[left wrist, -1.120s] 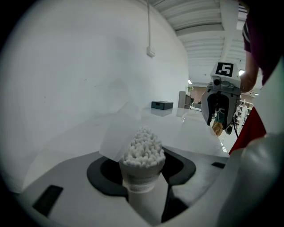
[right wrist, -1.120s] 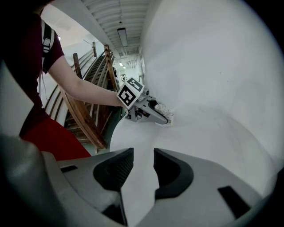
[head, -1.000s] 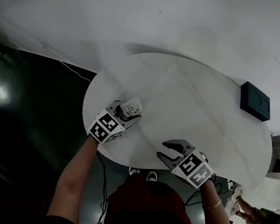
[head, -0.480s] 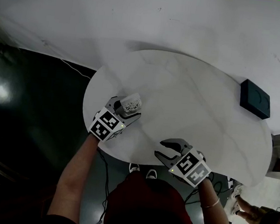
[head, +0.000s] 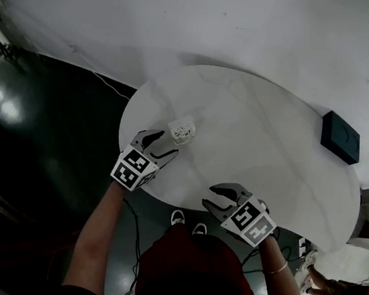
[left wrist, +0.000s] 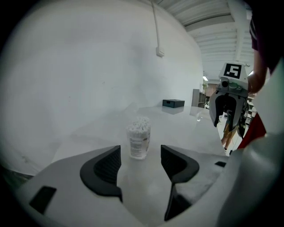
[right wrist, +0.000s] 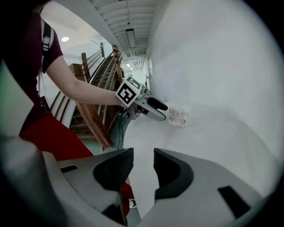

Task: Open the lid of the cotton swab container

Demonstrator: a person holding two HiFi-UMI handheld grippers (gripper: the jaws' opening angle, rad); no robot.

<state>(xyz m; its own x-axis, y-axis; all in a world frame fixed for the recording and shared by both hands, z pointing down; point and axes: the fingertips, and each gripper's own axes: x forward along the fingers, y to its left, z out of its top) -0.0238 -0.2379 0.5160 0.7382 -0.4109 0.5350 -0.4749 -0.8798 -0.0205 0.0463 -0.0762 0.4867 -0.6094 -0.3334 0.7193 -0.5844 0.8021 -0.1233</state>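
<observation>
The cotton swab container [head: 182,130], a small clear pot with a printed label, stands upright near the left edge of the round white table [head: 259,132]. In the left gripper view the container [left wrist: 139,138] shows white swab heads at its top. My left gripper [head: 165,143] sits just short of it with jaws wide open; in its own view the left gripper [left wrist: 140,166] touches nothing. My right gripper [head: 210,198] hovers at the table's near edge, open and empty. From the right gripper [right wrist: 143,166] I see the container [right wrist: 179,116] and the left gripper [right wrist: 153,108] beside it.
A dark flat box [head: 340,136] lies at the table's far right; it also shows as the box [left wrist: 173,103] in the left gripper view. A cable [head: 106,82] runs over the dark floor on the left. A wooden staircase [right wrist: 95,111] rises behind the left arm.
The left gripper's jaws have opened off the container and drawn back toward the person, leaving it standing free. The right gripper has barely moved.
</observation>
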